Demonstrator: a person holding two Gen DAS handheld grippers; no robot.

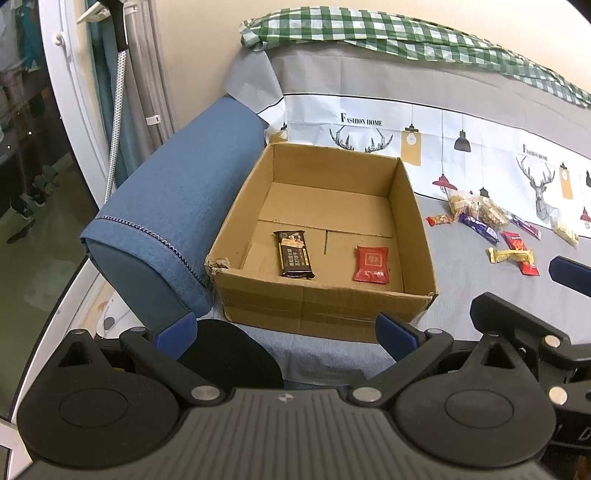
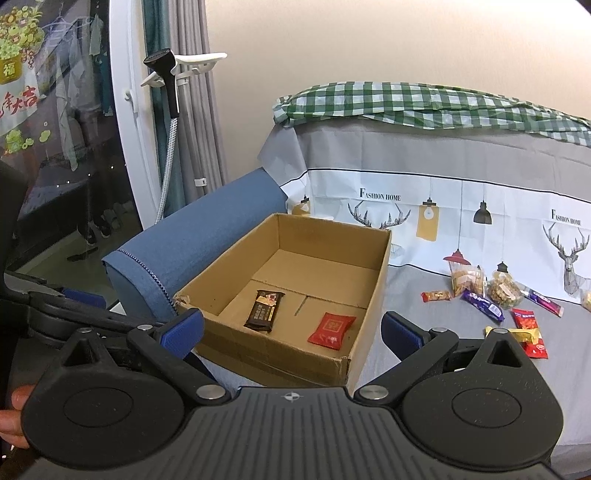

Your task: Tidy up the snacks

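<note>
An open cardboard box (image 1: pixel 325 306) (image 2: pixel 376 288) sits on a grey cloth. Inside lie a dark brown snack bar (image 1: pixel 294 253) (image 2: pixel 265 310) and a red packet (image 1: pixel 371 264) (image 2: pixel 331 329). Several loose snacks (image 1: pixel 491 229) (image 2: pixel 502 306) lie on the cloth to the box's right: clear bags of nuts, purple bars, red and yellow packets. My left gripper (image 1: pixel 284 332) is open and empty, just in front of the box. My right gripper (image 2: pixel 291 332) is open and empty, at the box's front right corner. Part of the right gripper shows in the left wrist view (image 1: pixel 517 332).
A blue padded armrest (image 1: pixel 177 221) (image 2: pixel 192 251) touches the box's left side. A green checked cloth (image 1: pixel 406 33) (image 2: pixel 424 107) lies along the back by the wall. Curtains and a glass door (image 2: pixel 74 166) stand at the left.
</note>
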